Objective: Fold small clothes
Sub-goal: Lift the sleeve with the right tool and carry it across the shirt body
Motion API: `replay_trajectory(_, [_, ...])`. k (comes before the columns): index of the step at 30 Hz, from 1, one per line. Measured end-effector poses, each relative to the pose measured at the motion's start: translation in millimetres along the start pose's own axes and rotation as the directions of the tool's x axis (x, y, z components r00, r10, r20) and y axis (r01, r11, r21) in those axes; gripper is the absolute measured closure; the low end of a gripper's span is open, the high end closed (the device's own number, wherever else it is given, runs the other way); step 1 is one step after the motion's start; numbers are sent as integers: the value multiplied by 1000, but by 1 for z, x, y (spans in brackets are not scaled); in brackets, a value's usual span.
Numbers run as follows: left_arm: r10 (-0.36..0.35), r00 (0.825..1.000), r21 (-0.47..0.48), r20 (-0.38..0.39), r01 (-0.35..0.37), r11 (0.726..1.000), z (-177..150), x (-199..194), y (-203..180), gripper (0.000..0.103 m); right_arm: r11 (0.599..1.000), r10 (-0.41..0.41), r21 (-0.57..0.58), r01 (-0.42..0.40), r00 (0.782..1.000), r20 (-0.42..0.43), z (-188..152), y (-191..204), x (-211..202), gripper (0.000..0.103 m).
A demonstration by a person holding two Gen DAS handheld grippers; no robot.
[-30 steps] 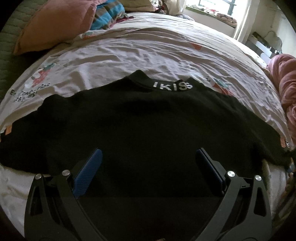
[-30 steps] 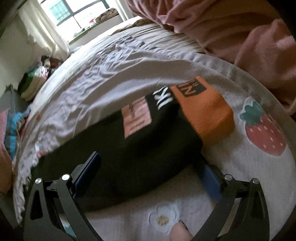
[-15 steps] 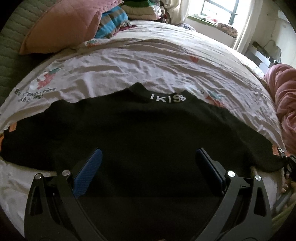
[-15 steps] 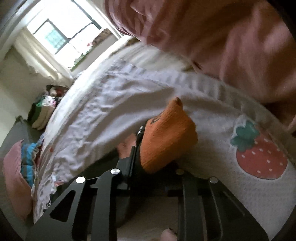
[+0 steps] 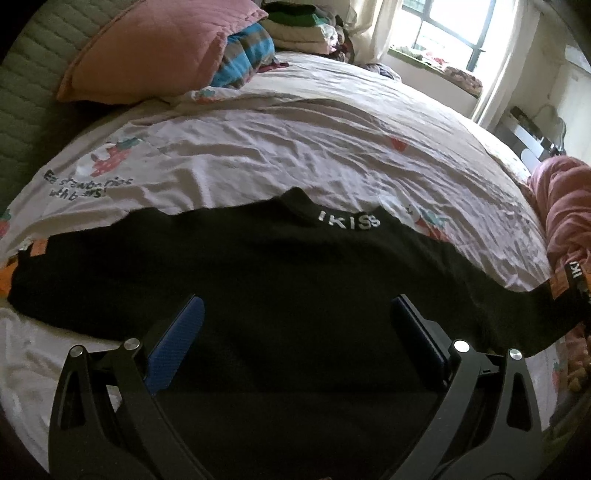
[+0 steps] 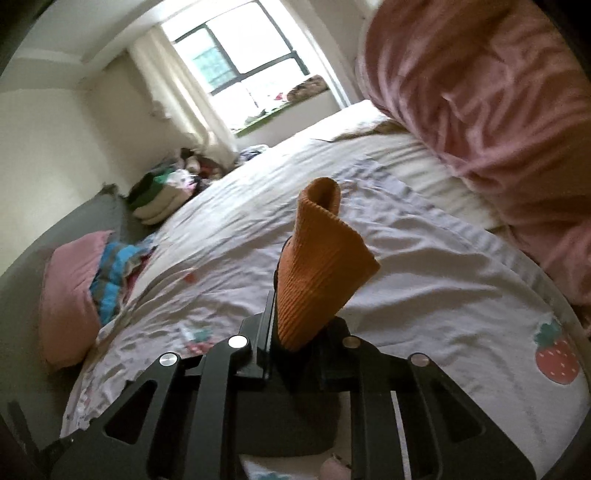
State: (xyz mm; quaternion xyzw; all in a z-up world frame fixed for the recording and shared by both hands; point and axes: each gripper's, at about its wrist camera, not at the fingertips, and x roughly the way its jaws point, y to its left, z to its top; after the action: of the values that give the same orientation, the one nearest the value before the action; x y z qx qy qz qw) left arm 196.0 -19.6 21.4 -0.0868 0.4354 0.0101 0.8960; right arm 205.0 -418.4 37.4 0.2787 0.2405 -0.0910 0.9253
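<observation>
**Op:** I'm on the left wrist view. The black sweater (image 5: 280,295) lies spread flat on the bedsheet (image 5: 280,147), its collar with the white lettering on the side towards the pink pillow (image 5: 155,55). My left gripper (image 5: 295,332) hovers over the sweater's body, released, blue pads wide apart with nothing pinched between them.

**Spotter:** And the right side?

**Op:** The right gripper (image 6: 295,332) is closing, and its jaws are clenched on the orange cuff (image 6: 317,266) of the sweater's sleeve. The ribbed cuff sticks up out of the jaws, curled over at its top, clear of the bedsheet (image 6: 424,266).

**Spotter:** Can you see that sleeve from the left view?

**Op:** Only the end of it, at the sweater's far right edge: a black band with white letters and an orange patch, raised beside the pink blanket (image 5: 565,206).

**Spotter:** The other sleeve?

**Op:** It lies flat out to the sweater's left, a bit of orange showing at its tip.

**Spotter:** Anything near the sweater?

**Op:** A striped blue cloth (image 5: 243,55) is tucked just beside the pink pillow, with folded clothes (image 5: 299,29) stacked behind it. A strawberry print (image 6: 557,354) sits on the sheet to the right of the cuff.
</observation>
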Motion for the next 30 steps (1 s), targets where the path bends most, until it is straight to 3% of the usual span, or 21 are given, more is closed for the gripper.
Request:
replay_trajectory(9, [-69,998,-77,8,69,995,7,-10,22,8,985,105,-135,-108,994,-33,-17,76,0,87])
replay_trajectory(20, [-182,983,-208,17,182,961,5,-7,56,8,938,179,-278,-206,977,-119,-60,156,14,87])
replay_trajectory(30, [-333,943,-315,-1,316,895,-3,10,80,8,892,196,-368,-265,957,-213,-107,206,37,87])
